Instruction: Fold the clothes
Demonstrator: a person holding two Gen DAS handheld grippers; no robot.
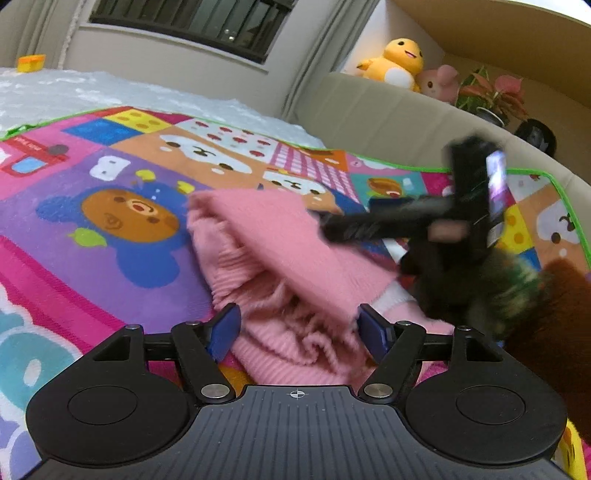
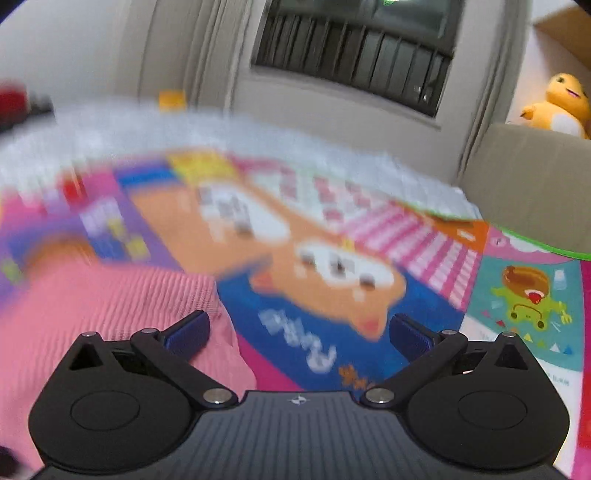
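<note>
A pink ribbed knit garment lies bunched and partly folded on a colourful cartoon mat. My left gripper stands open just above its near rumpled edge, blue fingertips apart with cloth between but not pinched. The right gripper shows blurred in the left wrist view, at the garment's right side, held by a hand in a dark sleeve. In the right wrist view my right gripper is open over the mat, with the pink garment at its left; the picture is smeared by motion.
The mat lies on a white fuzzy bed cover. A beige headboard runs along the right, with a yellow plush duck, a pink plush and a potted plant on it. A window is behind. A brown furry thing sits at right.
</note>
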